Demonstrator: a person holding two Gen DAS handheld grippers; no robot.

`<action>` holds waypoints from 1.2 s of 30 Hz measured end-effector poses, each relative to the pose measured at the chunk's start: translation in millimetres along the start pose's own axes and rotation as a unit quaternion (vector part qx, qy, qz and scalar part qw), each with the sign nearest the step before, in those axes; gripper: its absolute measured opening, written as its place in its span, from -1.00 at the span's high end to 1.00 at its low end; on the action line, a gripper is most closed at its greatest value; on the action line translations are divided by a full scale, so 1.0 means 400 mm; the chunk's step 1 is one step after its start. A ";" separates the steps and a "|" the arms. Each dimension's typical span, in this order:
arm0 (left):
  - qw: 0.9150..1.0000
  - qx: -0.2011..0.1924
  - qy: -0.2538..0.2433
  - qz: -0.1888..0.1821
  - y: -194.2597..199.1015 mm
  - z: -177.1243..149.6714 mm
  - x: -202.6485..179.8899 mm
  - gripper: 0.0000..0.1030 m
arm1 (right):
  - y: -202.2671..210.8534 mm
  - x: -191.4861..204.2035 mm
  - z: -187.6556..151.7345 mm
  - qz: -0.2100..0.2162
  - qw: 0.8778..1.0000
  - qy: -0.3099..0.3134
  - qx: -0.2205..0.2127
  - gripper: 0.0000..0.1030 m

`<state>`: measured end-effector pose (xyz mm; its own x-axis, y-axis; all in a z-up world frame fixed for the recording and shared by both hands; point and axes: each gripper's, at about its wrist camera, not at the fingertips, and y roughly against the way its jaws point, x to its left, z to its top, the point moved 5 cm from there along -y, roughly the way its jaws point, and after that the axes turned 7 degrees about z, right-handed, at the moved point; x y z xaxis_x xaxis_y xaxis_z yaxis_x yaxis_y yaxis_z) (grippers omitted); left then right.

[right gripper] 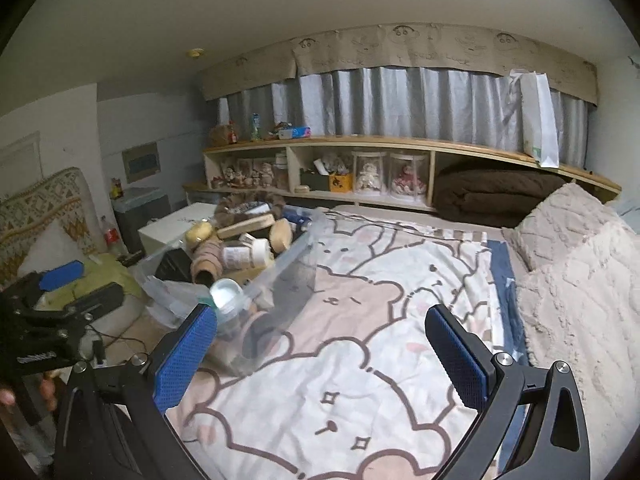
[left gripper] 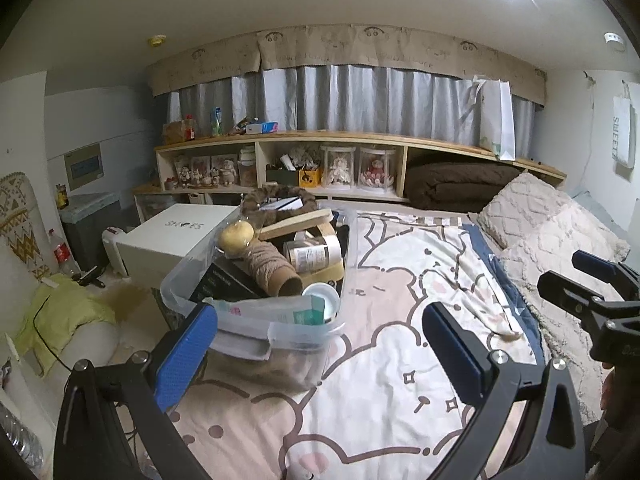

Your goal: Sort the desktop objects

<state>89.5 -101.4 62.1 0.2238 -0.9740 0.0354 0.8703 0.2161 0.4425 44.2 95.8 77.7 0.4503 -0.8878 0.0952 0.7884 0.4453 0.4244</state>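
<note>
A clear plastic bin (left gripper: 280,328) sits on the left part of the bed, full of objects: a twine roll (left gripper: 272,272), a yellow ball (left gripper: 237,236), a labelled jar (left gripper: 312,254), a white lid (left gripper: 322,298), a wooden block (left gripper: 296,224). The bin also shows in the right wrist view (right gripper: 280,268). My left gripper (left gripper: 320,344) is open and empty, just in front of the bin. My right gripper (right gripper: 324,344) is open and empty above the bedspread, right of the bin. The right gripper also shows in the left wrist view (left gripper: 576,280), and the left gripper in the right wrist view (right gripper: 76,284).
The cartoon bedspread (left gripper: 400,300) covers the bed. Beige pillows (left gripper: 540,224) lie at the right. A white box (left gripper: 176,236) stands left of the bin. A wooden shelf (left gripper: 320,160) with dolls and a brown blanket (left gripper: 452,188) runs along the curtained back wall.
</note>
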 end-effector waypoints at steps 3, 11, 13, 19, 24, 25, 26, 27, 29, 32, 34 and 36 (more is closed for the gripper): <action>1.000 0.005 -0.002 0.001 0.001 -0.009 -0.005 -1.00 | -0.007 -0.016 -0.012 0.000 1.000 -0.005 0.005 -1.00; 1.000 0.011 -0.007 0.008 -0.004 -0.021 -0.010 -1.00 | -0.011 -0.026 -0.027 -0.002 1.000 -0.005 0.016 -1.00; 1.000 0.012 -0.007 0.008 -0.004 -0.023 -0.010 -1.00 | -0.012 -0.026 -0.030 0.002 1.000 -0.007 0.019 -1.00; 1.000 0.017 -0.005 0.009 -0.009 -0.032 -0.009 -1.00 | -0.015 -0.019 -0.032 -0.002 1.000 0.000 0.025 -1.00; 1.000 0.017 -0.006 0.012 -0.011 -0.034 -0.007 -1.00 | -0.018 -0.013 -0.034 0.002 1.000 0.002 0.028 -1.00; 1.000 0.018 -0.006 0.012 -0.012 -0.035 -0.007 -1.00 | -0.018 -0.014 -0.034 0.001 1.000 0.001 0.029 -1.00; 1.000 0.018 -0.005 0.012 -0.013 -0.036 -0.006 -1.00 | -0.017 -0.016 -0.035 0.001 1.000 0.000 0.029 -1.00; 1.000 0.018 -0.005 0.012 -0.013 -0.036 -0.006 -1.00 | -0.017 -0.016 -0.035 0.000 1.000 0.000 0.029 -1.00; 1.000 0.019 -0.005 0.012 -0.014 -0.036 -0.006 -1.00 | -0.018 -0.017 -0.035 0.000 1.000 0.000 0.030 -1.00; 1.000 0.020 -0.003 0.007 -0.015 -0.038 -0.006 -1.00 | -0.017 -0.018 -0.035 0.001 1.000 -0.001 0.029 -1.00; 1.000 0.021 -0.001 0.007 -0.018 -0.041 -0.008 -1.00 | -0.018 -0.017 -0.035 0.001 1.000 -0.001 0.030 -1.00; 1.000 0.021 0.000 0.010 -0.018 -0.042 -0.008 -1.00 | -0.018 -0.017 -0.036 0.000 1.000 0.000 0.030 -1.00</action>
<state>89.8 -98.9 43.7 0.2401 -0.9697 0.0451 0.8468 0.2319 0.4786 41.3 100.3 61.1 0.4502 -0.8879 0.0949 0.7621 0.4375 0.4773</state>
